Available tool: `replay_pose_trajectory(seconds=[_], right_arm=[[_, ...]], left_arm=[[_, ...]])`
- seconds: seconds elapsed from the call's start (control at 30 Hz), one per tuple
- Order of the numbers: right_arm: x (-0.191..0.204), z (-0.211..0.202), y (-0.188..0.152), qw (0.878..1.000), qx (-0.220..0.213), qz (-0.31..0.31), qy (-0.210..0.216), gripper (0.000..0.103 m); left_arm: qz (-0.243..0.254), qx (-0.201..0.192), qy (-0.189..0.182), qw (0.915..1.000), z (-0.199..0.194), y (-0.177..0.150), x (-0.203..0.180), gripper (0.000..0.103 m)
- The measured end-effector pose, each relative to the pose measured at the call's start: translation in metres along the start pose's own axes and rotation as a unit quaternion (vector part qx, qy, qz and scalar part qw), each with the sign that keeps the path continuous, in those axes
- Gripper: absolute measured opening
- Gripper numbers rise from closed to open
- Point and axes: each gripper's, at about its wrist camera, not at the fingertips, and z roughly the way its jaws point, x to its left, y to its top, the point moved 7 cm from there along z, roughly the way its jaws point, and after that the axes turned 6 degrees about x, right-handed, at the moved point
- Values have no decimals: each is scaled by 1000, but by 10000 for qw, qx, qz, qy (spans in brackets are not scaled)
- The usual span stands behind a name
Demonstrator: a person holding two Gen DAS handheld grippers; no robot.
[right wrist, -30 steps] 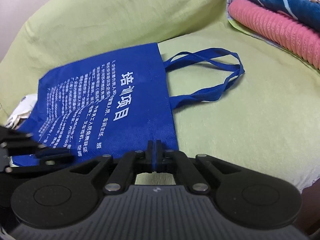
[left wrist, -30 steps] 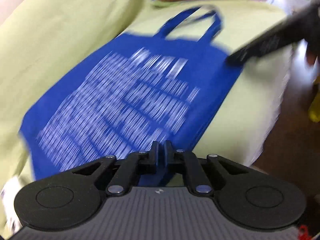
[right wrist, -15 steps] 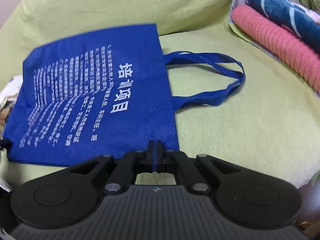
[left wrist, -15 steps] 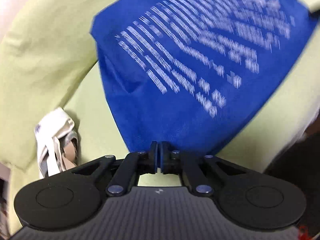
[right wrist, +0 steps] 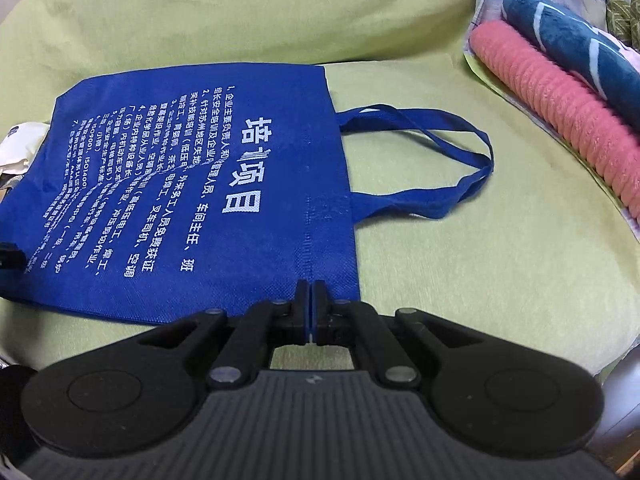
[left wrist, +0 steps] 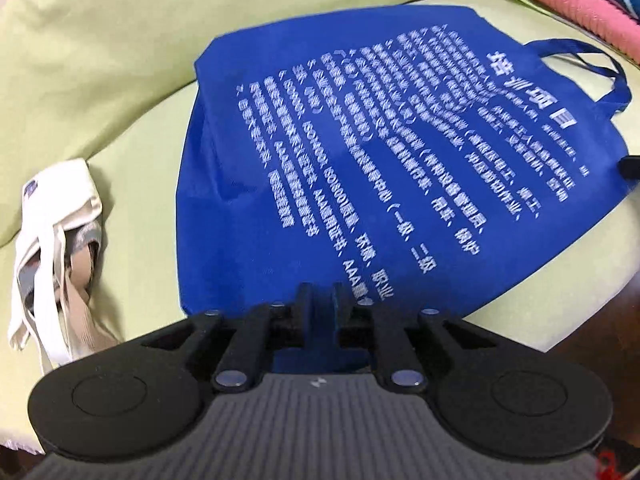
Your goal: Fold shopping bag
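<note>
A blue shopping bag (left wrist: 360,160) with white print lies flat on the green sofa seat, its handles (right wrist: 440,168) pointing right. My left gripper (left wrist: 323,300) sits at the bag's near bottom edge. Its jaws are opening, with blue fabric loose in the gap between them. My right gripper (right wrist: 311,292) is shut on the bag's (right wrist: 180,200) near edge, close to the corner by the handles. The right gripper's black tip (left wrist: 630,168) shows at the bag's right edge in the left wrist view.
A crumpled white cloth bag (left wrist: 60,240) lies to the left of the blue one. A rolled pink towel (right wrist: 560,112) and a dark blue one (right wrist: 580,48) lie at the far right. The green backrest (right wrist: 240,8) rises behind. The seat's front edge drops to dark floor (left wrist: 600,320).
The left gripper swung along the bag's bottom edge and its jaws have parted. The bag has settled flat on the seat. The right gripper stays shut on the same edge.
</note>
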Motion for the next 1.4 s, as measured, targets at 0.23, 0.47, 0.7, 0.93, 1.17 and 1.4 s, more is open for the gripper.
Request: replay_pose_trajectory(seconds=[0.23,0.47,0.7,0.93,1.17,1.4], right_arm=[[1,0,0,10000,14,6,-5,0],[3,0,0,10000,4,-19,28,3],[7,-1,-1,10000,-2,-63,74,13],[11,-2,-1,9993,55,-192,311,31],[13,-4,-3,9994,-81,-19,339,32],[6,-5,-4,9984,-179,76,531,32]], left_arm=[[-203,-26,444,9988,15,-17,35,30],[-263,-708,347,9965,-27,-2,65,29],[471,-1332,-90,9899,-40,66,37,41],[1789,-1560,-599,9696,-35,174,21,72],[2736,-962,-1370,9472,12,267,-29,74],[3012,302,-2713,9137,82,295,-84,78]])
